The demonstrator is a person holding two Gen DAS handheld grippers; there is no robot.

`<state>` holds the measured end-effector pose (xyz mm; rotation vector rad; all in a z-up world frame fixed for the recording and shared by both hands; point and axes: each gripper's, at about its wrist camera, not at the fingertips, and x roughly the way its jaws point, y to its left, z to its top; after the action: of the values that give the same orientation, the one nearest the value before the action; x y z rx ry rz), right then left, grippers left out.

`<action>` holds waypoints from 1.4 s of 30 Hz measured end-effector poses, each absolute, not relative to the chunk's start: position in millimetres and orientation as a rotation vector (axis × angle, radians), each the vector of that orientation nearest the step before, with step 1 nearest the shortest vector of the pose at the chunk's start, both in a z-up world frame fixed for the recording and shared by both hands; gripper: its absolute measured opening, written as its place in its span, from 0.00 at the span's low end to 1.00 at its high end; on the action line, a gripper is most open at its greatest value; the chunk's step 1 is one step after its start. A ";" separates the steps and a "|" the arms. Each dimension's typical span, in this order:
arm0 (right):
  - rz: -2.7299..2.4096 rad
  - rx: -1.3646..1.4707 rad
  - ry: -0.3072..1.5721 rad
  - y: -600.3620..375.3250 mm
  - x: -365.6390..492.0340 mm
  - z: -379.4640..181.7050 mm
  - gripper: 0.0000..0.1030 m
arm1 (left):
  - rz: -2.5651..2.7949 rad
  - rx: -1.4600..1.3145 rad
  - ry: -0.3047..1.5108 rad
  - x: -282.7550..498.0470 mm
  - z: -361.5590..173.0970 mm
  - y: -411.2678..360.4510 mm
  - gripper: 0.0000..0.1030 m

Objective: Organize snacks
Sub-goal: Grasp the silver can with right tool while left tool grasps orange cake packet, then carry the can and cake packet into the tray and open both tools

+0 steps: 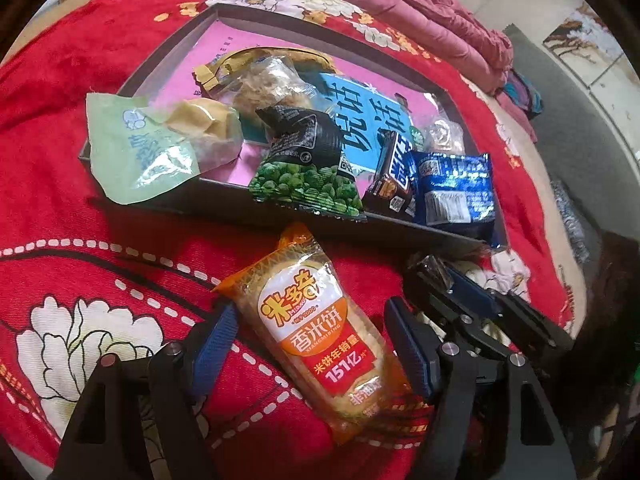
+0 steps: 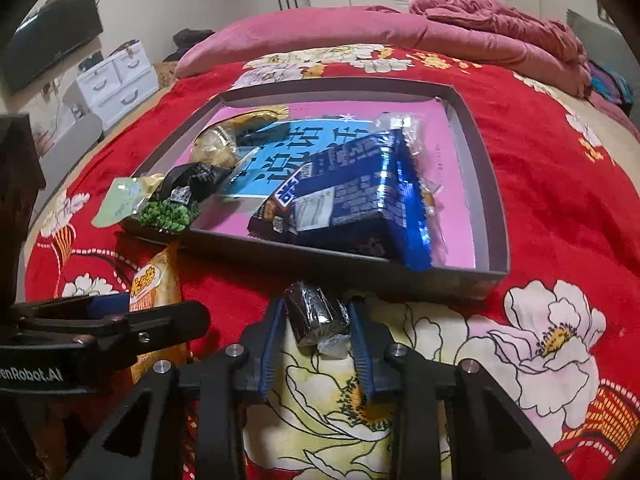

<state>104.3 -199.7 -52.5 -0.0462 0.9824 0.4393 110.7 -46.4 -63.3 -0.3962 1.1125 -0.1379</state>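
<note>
Left gripper [image 1: 316, 344] straddles the orange plastic rice-cracker packet [image 1: 320, 332], jaws apart; right gripper [image 2: 316, 320] clamps a dark foil-wrapped roll [image 2: 316, 314], grey cardboard tray [image 2: 486, 184] at twelve o'clock.

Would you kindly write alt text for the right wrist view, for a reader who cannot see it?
The right tongs grip a small dark foil-wrapped roll snack over a red floral bedspread, just short of a shallow grey cardboard tray holding a blue foil packet and a green pea packet. The left tongs reach in at far left.
</note>
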 end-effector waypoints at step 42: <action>0.322 0.261 0.770 -274.0 112.6 -1.7 0.28 | -0.059 -0.292 0.837 118.8 -12.0 6.9 0.43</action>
<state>112.6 -274.1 -1.7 0.2609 0.7703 0.3224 118.8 6.9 -12.0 -0.2915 0.8371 -0.0592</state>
